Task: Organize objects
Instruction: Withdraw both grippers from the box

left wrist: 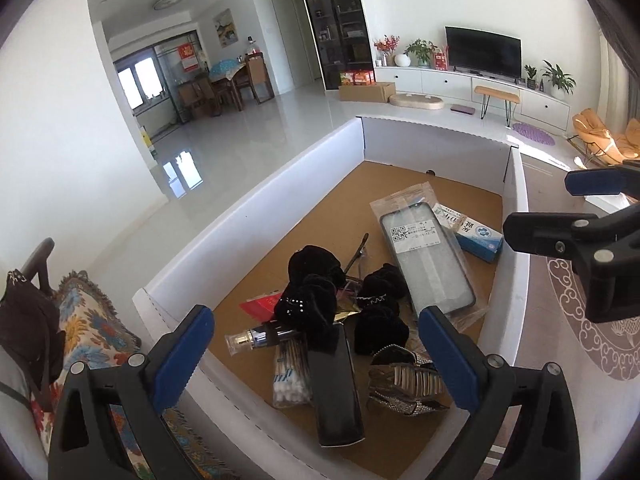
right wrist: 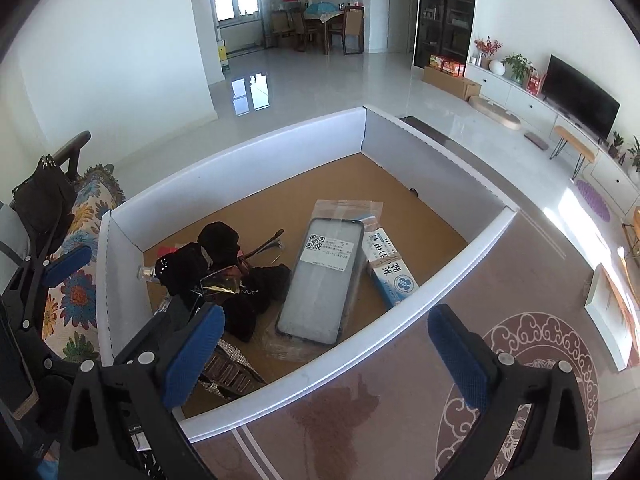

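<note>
A shallow white-walled cardboard box with a brown floor (left wrist: 256, 200) is sitting on a patterned pinkish-brown rug (right wrist: 400, 400), beside a floral cushion (left wrist: 92, 320). Both hand-held grippers, black with blue pads, are hovering above it and pointing down into it. The left gripper (left wrist: 316, 344) is standing wide, holding nothing, over the near end of the box; the right gripper (right wrist: 326, 352) is also standing wide and empty, over the box's near wall. Inside the box are lying a clear plastic phone case in a see-through bag with a white label (left wrist: 426, 258), a blue and white carton (left wrist: 474, 234) just beside it and partly under the bag, a heap of black velvet scrunchies (left wrist: 320, 292), a slim black rectangular case (left wrist: 336, 392), a packet of cotton swabs (left wrist: 290, 376), a small clear-capped dark spray bottle (left wrist: 256, 338), a rhinestone hair clip (left wrist: 412, 384), a red card (left wrist: 260, 304) and thin-framed glasses (left wrist: 358, 254). The things are crowding the near half, many touching or overlapping.
</note>
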A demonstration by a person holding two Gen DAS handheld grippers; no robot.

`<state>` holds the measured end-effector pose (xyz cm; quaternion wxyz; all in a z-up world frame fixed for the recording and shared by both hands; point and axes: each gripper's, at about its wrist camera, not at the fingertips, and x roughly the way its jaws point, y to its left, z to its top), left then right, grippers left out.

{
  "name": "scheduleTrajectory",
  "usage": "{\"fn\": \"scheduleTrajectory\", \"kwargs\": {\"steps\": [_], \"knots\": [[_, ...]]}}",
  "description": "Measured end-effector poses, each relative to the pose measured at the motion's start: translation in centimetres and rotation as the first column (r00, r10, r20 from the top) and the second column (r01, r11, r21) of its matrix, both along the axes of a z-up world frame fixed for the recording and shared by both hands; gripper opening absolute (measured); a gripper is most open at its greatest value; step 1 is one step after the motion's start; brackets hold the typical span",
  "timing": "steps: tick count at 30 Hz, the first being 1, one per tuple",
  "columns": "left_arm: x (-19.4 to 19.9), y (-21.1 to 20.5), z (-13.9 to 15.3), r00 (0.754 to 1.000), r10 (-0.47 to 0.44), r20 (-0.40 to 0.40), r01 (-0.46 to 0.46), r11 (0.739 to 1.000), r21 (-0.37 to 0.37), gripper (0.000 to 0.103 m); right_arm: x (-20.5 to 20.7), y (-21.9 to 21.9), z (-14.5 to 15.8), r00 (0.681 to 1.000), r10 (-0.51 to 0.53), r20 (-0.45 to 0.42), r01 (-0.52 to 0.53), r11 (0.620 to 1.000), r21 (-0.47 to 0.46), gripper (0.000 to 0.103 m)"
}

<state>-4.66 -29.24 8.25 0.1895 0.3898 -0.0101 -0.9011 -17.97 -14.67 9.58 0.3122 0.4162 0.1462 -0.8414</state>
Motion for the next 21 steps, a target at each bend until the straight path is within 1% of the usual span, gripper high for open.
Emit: {"fn": "scheduleTrajectory", "kwargs": {"steps": [2, 5, 9, 14, 17, 21], "knots": [[0.1, -0.5, -0.1, 1.0, 0.007, 0.008, -0.008, 0.999, 0.05, 0.103, 0.0, 0.0, 0.1, 1.0, -0.002, -0.006, 0.002, 1.0, 0.0, 0.102], [0.2, -0.8, -0.2, 1.0, 0.013, 0.003, -0.013, 0.997, 0.079, 0.103, -0.1, -0.2, 0.4, 1.0, -0.003, -0.013, 0.003, 1.0, 0.004, 0.102], [0.6, -0.7, 0.0, 1.0, 0.019, -0.023, -0.017, 0.997, 0.071, 0.103, -0.4, -0.5, 0.3, 1.0, -0.004, -0.014, 0.004, 1.0, 0.008, 0.102], [0.7, -0.8, 0.2, 0.999, 0.032, -0.033, -0.03, 0.998, 0.055, 0.103, -0.6, -0.9, -0.4, 1.0, -0.008, -0.004, 0.008, 1.0, 0.011, 0.102], [0.7, -1.2, 0.2, 0.999, 0.036, -0.038, -0.033, 0.996, 0.079, 0.103, -0.7, -1.2, -0.7, 1.0, -0.006, -0.002, 0.006, 1.0, 0.018, 0.102], [1.1, -1.8, 0.6, 0.994, 0.075, -0.081, -0.067, 0.993, 0.092, 0.103, -0.8, -1.2, -0.7, 1.0, -0.011, -0.007, 0.011, 1.0, 0.011, 0.102]]}}
